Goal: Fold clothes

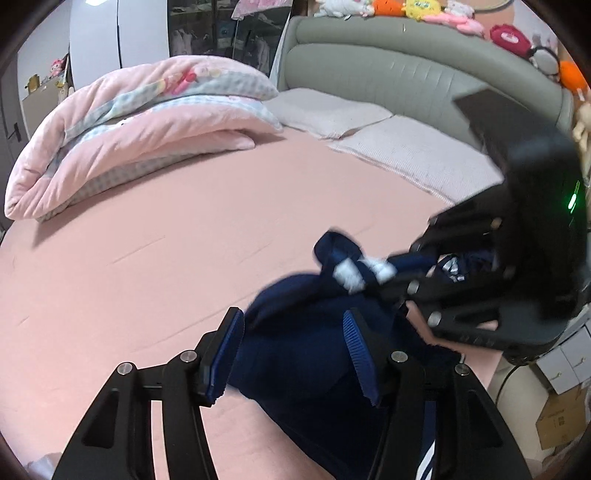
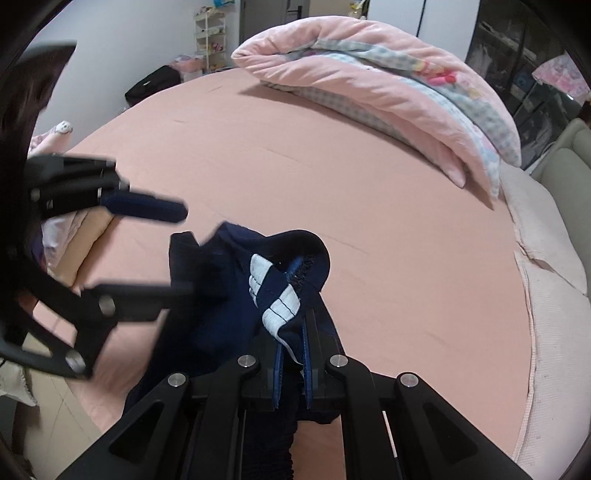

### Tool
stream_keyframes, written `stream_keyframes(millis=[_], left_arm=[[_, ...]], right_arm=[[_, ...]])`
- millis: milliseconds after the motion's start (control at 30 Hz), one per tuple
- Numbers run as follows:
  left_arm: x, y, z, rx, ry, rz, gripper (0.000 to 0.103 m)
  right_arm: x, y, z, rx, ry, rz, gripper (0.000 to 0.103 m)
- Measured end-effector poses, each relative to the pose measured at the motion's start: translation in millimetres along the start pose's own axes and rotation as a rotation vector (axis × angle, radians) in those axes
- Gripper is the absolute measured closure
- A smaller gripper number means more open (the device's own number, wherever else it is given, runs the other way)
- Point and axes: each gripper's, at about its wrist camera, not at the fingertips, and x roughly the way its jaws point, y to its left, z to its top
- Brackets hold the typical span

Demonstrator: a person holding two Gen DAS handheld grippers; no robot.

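A navy garment [image 1: 295, 321] with white stripes hangs bunched over the near edge of the pink bed sheet [image 1: 147, 258]. In the right wrist view, my right gripper [image 2: 293, 332] is shut on a striped fold of the garment [image 2: 221, 295] and holds it up off the sheet. The left wrist view shows the right gripper [image 1: 384, 284] coming in from the right, pinching that same fold. My left gripper [image 1: 293, 350] is open, its blue pads wide apart with navy cloth lying between them. From the right wrist view, the left gripper [image 2: 186, 251] stands open at the garment's left edge.
A folded pink quilt [image 1: 129, 122] lies at the far side of the bed, with pale pillows [image 1: 332, 110] against a grey headboard [image 1: 406, 74] topped by plush toys [image 1: 417, 9]. Cardboard boxes [image 1: 561, 417] stand on the floor by the bed. A black bag [image 2: 155, 85] sits past the bed's far edge.
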Motion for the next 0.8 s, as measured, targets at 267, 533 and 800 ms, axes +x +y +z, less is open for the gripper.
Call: stream_keyframes(millis=[267, 533, 800], left_arm=[[13, -15, -6, 0.213, 0.038, -0.016, 0.049], [45, -23, -11, 0.234, 0.090, -0.033, 0.049], [52, -14, -16, 0.127, 0.081, -0.046, 0.049]], right_arm=[[3, 15, 3, -0.030, 0.008, 0.044, 0.097], [6, 21, 4, -0.038, 0.020, 0.053, 0.097], [7, 25, 2, -0.040, 0.028, 0.072, 0.097]])
